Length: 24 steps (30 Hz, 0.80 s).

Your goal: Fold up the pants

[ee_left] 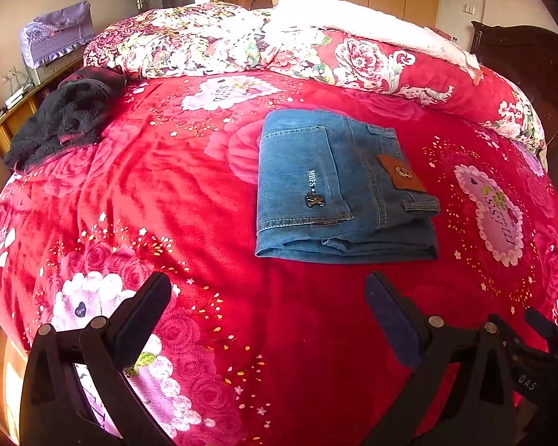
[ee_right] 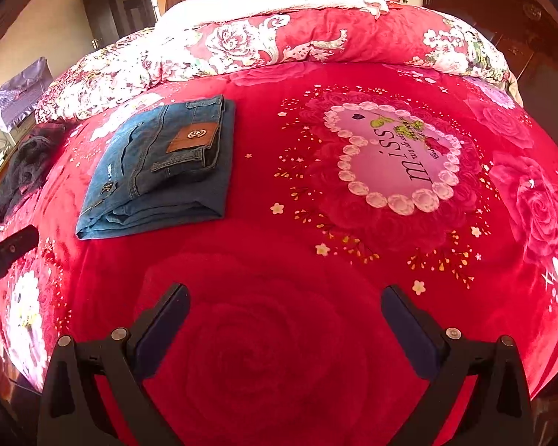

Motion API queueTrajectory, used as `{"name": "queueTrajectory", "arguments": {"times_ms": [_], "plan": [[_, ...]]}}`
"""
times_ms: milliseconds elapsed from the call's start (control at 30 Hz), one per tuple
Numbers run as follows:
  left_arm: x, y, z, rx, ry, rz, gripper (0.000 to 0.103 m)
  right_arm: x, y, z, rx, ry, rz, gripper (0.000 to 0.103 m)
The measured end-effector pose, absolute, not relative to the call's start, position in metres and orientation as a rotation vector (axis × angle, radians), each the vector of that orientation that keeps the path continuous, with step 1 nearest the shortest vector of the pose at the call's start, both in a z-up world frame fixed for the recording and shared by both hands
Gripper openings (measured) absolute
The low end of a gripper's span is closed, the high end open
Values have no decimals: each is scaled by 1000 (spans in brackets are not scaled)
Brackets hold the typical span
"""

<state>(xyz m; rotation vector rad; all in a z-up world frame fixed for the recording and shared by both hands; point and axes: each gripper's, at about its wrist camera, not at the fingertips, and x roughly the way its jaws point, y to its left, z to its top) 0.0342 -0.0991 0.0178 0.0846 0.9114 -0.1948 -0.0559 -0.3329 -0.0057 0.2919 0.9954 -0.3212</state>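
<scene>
A pair of blue jeans lies folded into a compact rectangle on the red floral blanket, back pocket and brown leather patch facing up. It also shows in the right wrist view at the left. My left gripper is open and empty, held above the blanket just in front of the jeans. My right gripper is open and empty, above the blanket, in front of and to the right of the jeans. Nothing touches the jeans.
A dark fleece garment lies at the bed's left edge. A rolled floral quilt with a white lining runs across the far side. A wooden side table stands left, wardrobes behind, a dark headboard right.
</scene>
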Motion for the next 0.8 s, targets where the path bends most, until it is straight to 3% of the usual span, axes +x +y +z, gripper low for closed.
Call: {"name": "queueTrajectory", "arguments": {"times_ms": [467,800], "plan": [[39,-109,4,13,1037,-288,103,-55,-325,-8,269,1013,-302,103],[25,-130,11,108,959,-286,103,-57,-330,-9,293,1018,-315,103]]}}
